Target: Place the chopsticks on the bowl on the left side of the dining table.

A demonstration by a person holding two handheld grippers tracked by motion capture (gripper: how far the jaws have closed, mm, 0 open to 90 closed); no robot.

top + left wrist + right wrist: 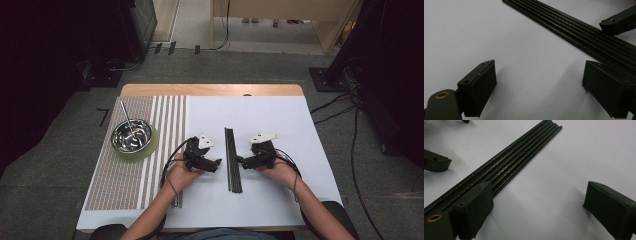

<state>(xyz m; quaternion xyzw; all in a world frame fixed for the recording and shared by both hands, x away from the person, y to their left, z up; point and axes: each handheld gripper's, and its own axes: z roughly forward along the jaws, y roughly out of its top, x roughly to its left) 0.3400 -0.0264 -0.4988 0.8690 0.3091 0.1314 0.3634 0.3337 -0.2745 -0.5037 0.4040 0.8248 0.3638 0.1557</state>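
High view gives me the layout: a white sheet (260,200) covers most of the counter (210,90), with a striped mat (145,170) along its left side carrying a steel bowl (132,135) on a green coaster, a thin rod leaning out of the bowl. I see bare white sheet all round the middle, with open room toward the far edge and toward the right edge.

Between my hands lies the bundle of black rods (232,160), flat on the sheet, long axis running from the near edge toward the far edge. The rods are thin, straight, dark, packed side by side, with faint pale markings along them in the gripper views.

My left tool (219,162) sits just left of the bundle, jaws spread wide with only bare sheet between them. My right tool (238,160) sits just right of it, jaws likewise spread and gripping nothing; in the right gripper view its left jaw overlaps the rods (506,167)
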